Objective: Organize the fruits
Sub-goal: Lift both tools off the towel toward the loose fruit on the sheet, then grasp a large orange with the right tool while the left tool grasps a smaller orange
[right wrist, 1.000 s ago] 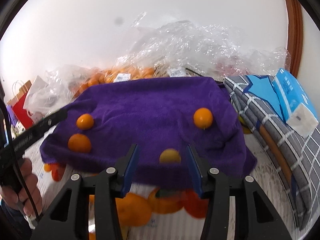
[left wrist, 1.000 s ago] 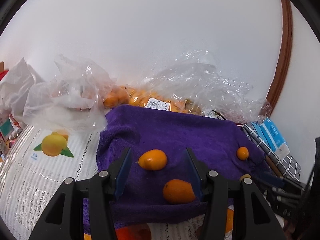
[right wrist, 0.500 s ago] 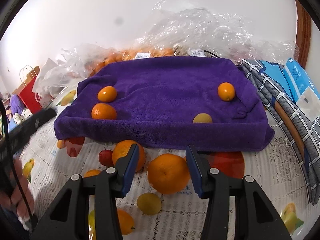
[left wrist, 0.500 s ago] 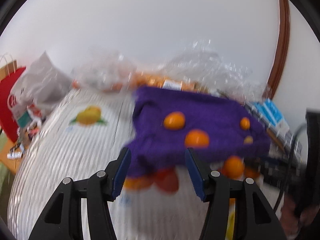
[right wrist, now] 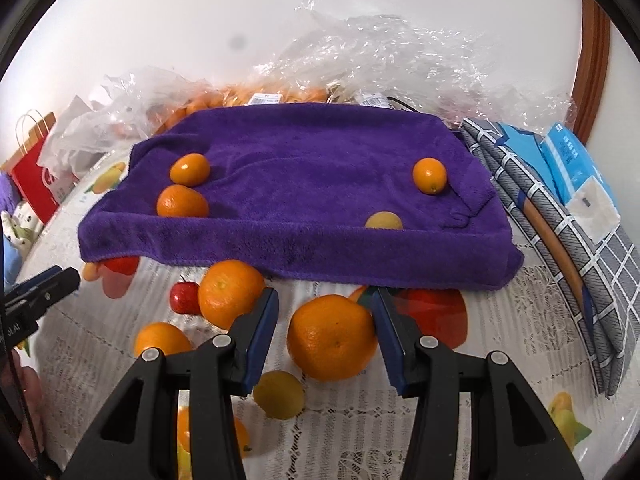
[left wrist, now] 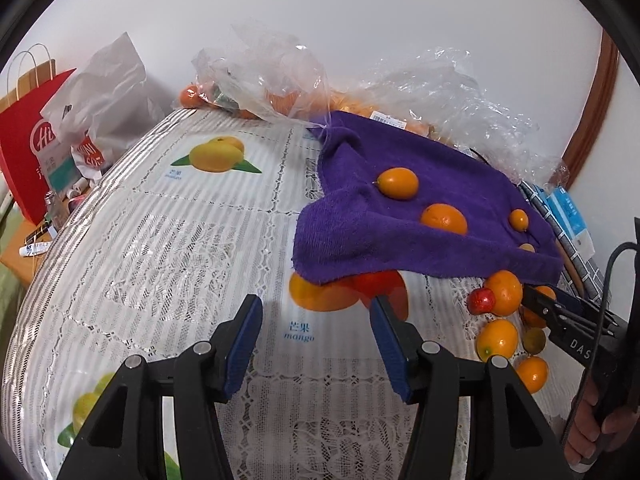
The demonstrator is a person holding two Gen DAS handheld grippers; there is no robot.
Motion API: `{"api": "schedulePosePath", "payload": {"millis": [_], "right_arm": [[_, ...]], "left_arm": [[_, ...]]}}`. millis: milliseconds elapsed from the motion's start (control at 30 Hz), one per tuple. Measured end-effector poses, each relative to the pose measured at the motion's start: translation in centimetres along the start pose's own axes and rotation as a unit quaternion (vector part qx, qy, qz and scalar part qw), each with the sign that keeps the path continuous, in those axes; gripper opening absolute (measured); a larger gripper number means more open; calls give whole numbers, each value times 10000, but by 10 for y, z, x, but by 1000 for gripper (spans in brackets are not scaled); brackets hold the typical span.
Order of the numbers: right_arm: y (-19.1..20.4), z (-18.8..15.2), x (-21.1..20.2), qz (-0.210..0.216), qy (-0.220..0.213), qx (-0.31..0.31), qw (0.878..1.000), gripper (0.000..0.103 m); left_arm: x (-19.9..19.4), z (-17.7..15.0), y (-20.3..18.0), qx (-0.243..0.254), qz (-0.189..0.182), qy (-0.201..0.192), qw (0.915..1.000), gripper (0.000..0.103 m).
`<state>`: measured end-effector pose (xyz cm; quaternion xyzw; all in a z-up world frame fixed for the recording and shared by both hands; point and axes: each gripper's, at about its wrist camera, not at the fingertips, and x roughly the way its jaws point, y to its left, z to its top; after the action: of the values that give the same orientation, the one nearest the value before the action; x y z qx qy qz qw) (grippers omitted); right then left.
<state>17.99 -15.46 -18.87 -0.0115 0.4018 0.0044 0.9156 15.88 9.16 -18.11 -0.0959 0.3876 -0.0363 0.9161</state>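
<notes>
Straddling big dimpled orange (right wrist: pixel 332 336) | right tool (right wrist: pixel 325 334) parted, not gripping | left tool (left wrist: pixel 316 344) parted, empty

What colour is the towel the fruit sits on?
Purple; the towel shows best in the right wrist view.

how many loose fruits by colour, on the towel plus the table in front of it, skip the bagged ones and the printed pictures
orange fruits: 7 (3 on the purple towel, 4 on the tablecloth)
yellow fruits: 2 (1 on the towel, 1 on the tablecloth)
red fruit: 1 (on the tablecloth)
total: 10
</notes>
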Motion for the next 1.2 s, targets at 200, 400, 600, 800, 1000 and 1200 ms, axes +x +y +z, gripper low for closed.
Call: {"api": "schedulePosePath", "payload": {"millis": [200,400,600,800,1000,1200], "right_arm": [[-8,-8,7,-103,189,124,9997,43],[-11,-11,-1,-59,250,235,9994,43],[-17,-16,-18,-35,187,326,9993,43],[-28,-23,-38,-51,53,289,9996,43],[-36,-38,-34,65,220,297,9993,43],[-39,-49,-33,213,221,341,9989,43]], "left_arm": [[-2,-2,-4,88,-187,16,9998,54],[1,-2,-6,120,-190,110,9997,54],[3,-5,-11,266,-153,258,9992,54],[-2,-16,-28,583,-147,337,9976,54],[-6,-26,-42,759,-82,411,9962,54],[-11,-32,-39,778,94,421,9960,58]]}}
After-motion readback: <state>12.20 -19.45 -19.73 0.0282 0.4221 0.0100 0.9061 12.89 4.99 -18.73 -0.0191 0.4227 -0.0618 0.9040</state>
